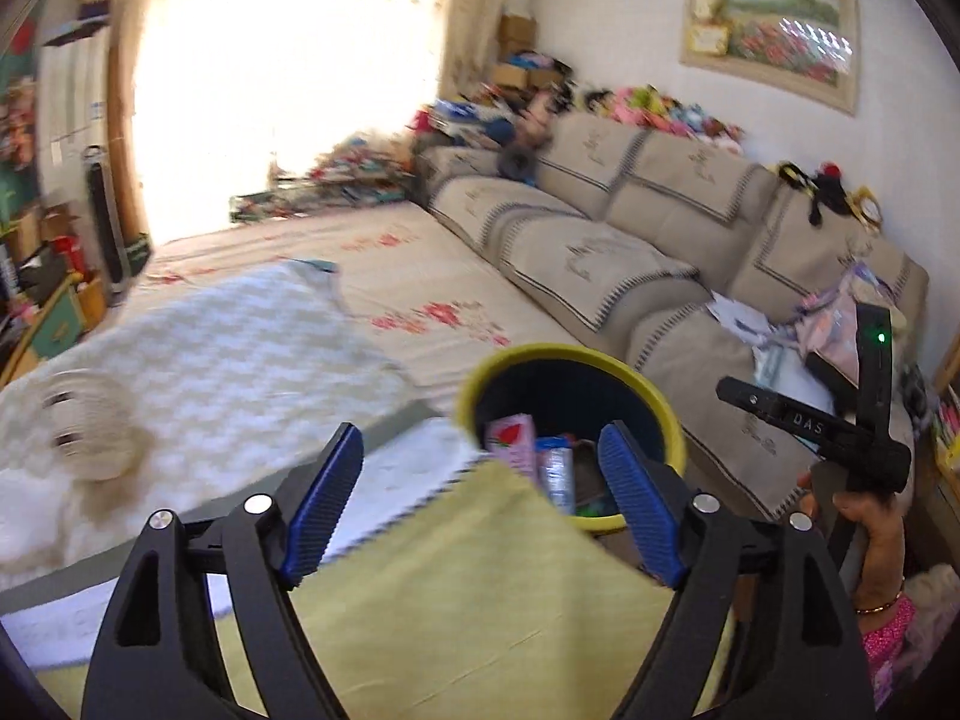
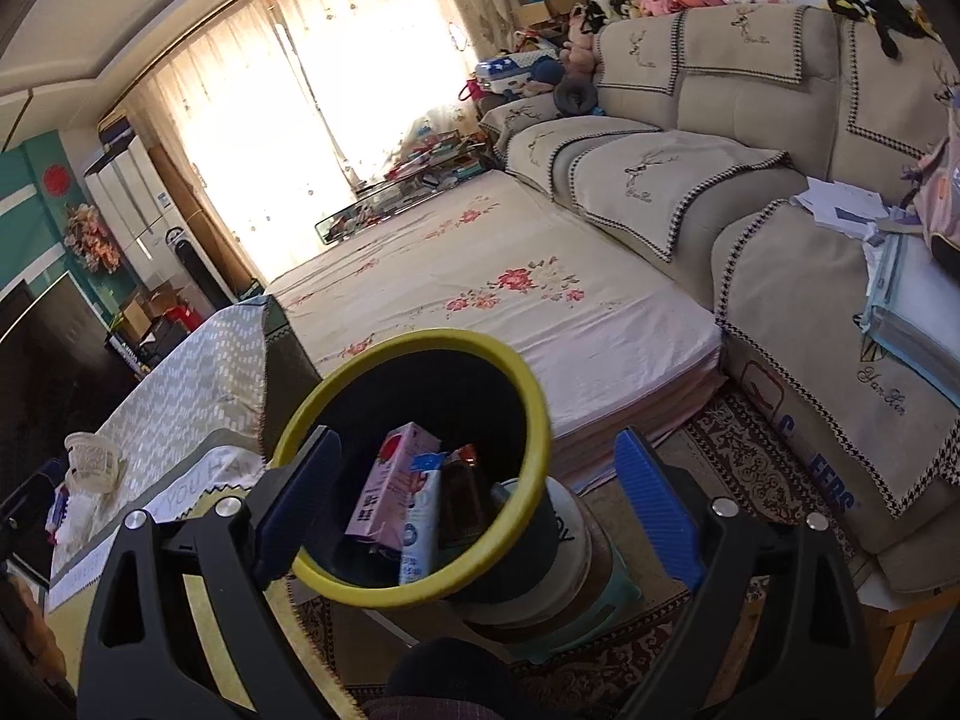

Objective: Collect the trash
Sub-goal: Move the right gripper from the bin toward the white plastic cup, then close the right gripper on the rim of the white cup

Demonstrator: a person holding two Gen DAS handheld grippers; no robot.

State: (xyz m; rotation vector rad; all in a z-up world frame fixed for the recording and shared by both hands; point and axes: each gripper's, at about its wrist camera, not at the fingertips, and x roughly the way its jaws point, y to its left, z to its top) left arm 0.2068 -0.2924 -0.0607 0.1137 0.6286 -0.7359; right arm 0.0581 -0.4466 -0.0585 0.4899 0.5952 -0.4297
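Trash bin point(image 2: 420, 468) with a yellow rim stands on a stool beside the tabletop point(image 1: 480, 630) and holds a pink carton point(image 2: 390, 489), a white carton point(image 2: 420, 531) and a brown bottle point(image 2: 462, 495). Left claw point(image 1: 480, 504) is released over the tabletop. Right claw point(image 2: 477, 507) is released too, with the bin rim between its jaws but not gripped.

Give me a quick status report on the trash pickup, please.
Left hand-held gripper open, empty. Right hand-held gripper open, empty, above bin. Pink carton already inside. Nothing in the way.
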